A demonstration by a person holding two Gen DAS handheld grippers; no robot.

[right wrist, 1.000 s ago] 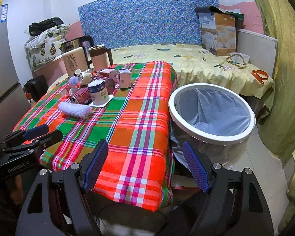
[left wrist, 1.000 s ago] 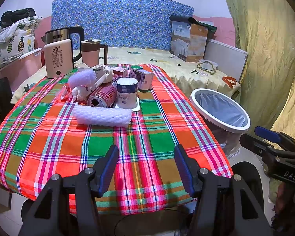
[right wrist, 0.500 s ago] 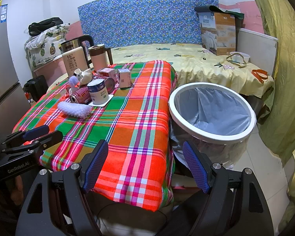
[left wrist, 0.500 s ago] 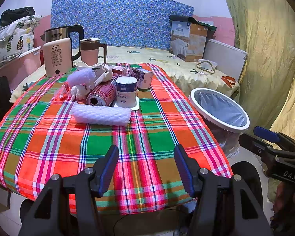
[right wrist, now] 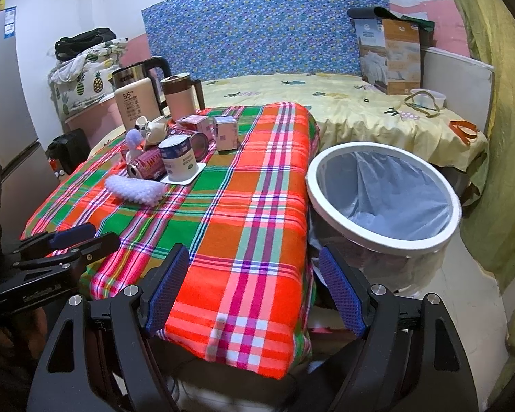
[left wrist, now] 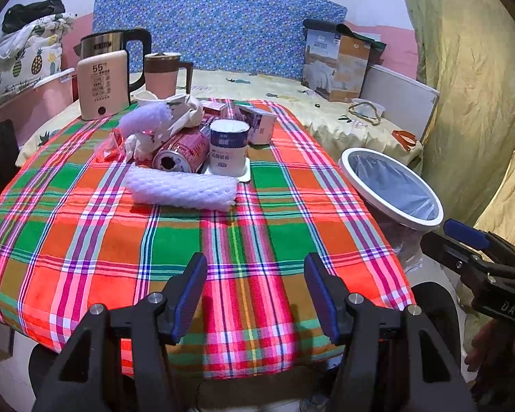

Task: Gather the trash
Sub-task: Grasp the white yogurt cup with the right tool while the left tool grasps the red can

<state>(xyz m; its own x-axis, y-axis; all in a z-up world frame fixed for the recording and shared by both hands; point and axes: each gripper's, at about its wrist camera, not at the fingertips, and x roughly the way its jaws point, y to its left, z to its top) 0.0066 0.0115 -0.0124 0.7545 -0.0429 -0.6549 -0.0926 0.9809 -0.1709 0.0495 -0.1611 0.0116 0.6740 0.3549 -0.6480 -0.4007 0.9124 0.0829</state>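
Little has moved over the last second: the left claw [left wrist: 255, 288] has edged slightly nearer the pile, and the right claw [right wrist: 254, 292] keeps its place. Both claws stand with fingers wide apart and hold nothing, each hovering over the near edge of the plaid-clothed surface [left wrist: 175, 240]. The trash sits in one cluster toward the far left of that surface, well ahead of the left claw. Nearest lies a white foam-net sleeve [left wrist: 182, 190], flat, its long axis running left to right. Just behind it one red drink can [left wrist: 182, 151] lies on its side, open mouth toward the left claw, with one blue-and-white paper cup [left wrist: 229, 147] standing upright beside it on a white square lid. Crumpled white wrappings [left wrist: 154, 120] and two small cartons [right wrist: 226, 132] lie behind. One round white-rimmed trash bin with a blue liner [right wrist: 382, 202] stands on the floor just right of the surface, ahead of the right claw.
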